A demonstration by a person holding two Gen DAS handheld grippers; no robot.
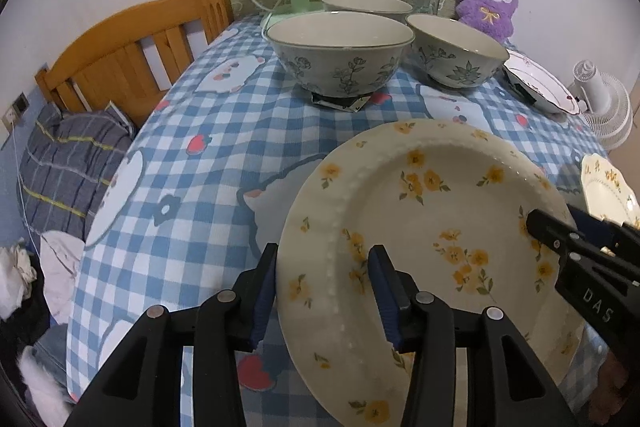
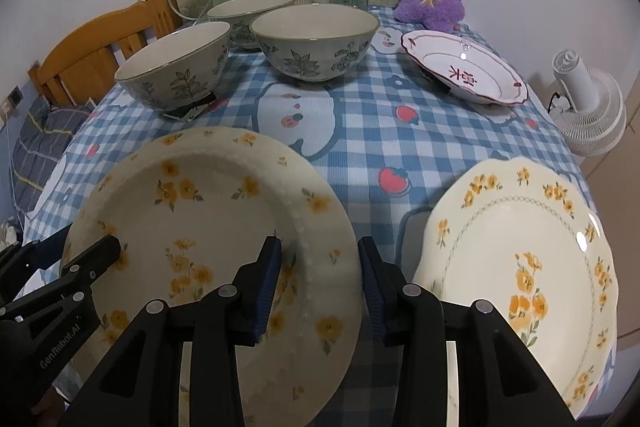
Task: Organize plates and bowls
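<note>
Holding the flower plate [image 2: 208, 227] at both edges, your left gripper [image 1: 322, 291] and right gripper [image 2: 318, 287] straddle its rim, low in the frame; squeezing unclear. Two grips keep it steady.

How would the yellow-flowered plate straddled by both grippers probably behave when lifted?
The yellow-flowered plate looks like glazed ceramic: probably rigid, breakable if dropped. Its glossy rim may slip between the finger pads. Being wide and shallow, it could tilt unless both grippers rise together.
</note>
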